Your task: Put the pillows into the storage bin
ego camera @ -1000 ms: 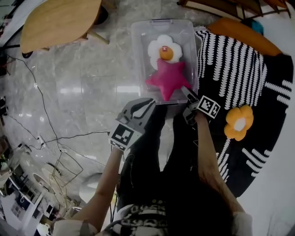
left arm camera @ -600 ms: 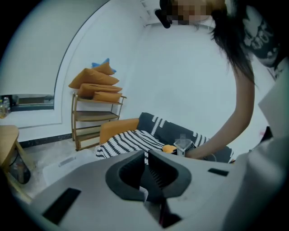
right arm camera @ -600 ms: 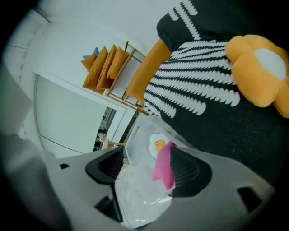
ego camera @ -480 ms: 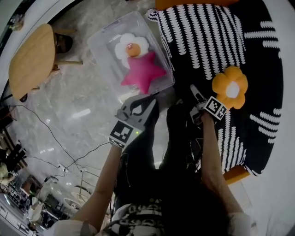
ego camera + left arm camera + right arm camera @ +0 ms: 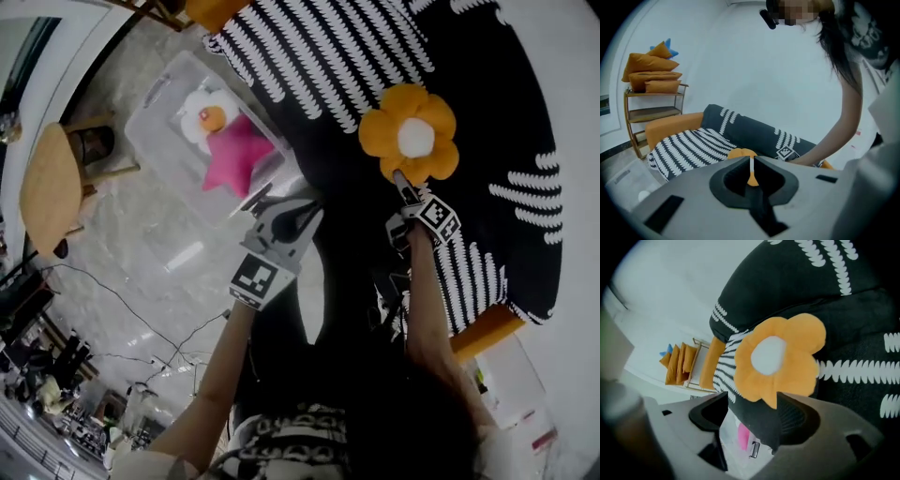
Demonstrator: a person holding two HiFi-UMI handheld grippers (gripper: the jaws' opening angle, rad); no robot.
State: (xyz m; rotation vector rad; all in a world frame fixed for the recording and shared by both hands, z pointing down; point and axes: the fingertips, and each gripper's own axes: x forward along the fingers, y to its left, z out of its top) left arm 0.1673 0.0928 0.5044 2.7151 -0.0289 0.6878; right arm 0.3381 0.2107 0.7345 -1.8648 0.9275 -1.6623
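Observation:
An orange flower pillow (image 5: 409, 133) with a white centre lies on the black-and-white striped sofa (image 5: 328, 56). My right gripper (image 5: 401, 183) is at its near edge, jaws open, and the pillow (image 5: 776, 357) sits just beyond the tips, not between them. The clear storage bin (image 5: 159, 112) stands on the floor to the left, holding a white flower pillow (image 5: 208, 117) and a pink star pillow (image 5: 234, 159). My left gripper (image 5: 305, 208) hovers by the bin's near corner, shut and empty (image 5: 751, 161).
A round wooden table (image 5: 47, 187) stands left of the bin. Cables (image 5: 141, 309) trail over the marble floor. A shelf (image 5: 654, 101) with stacked orange cushions stands against the wall. The sofa's orange arm (image 5: 483, 328) is at the right.
The head view has swung right, so the bin slid left. My right gripper has moved up to the orange flower pillow's edge. The left gripper stays shut.

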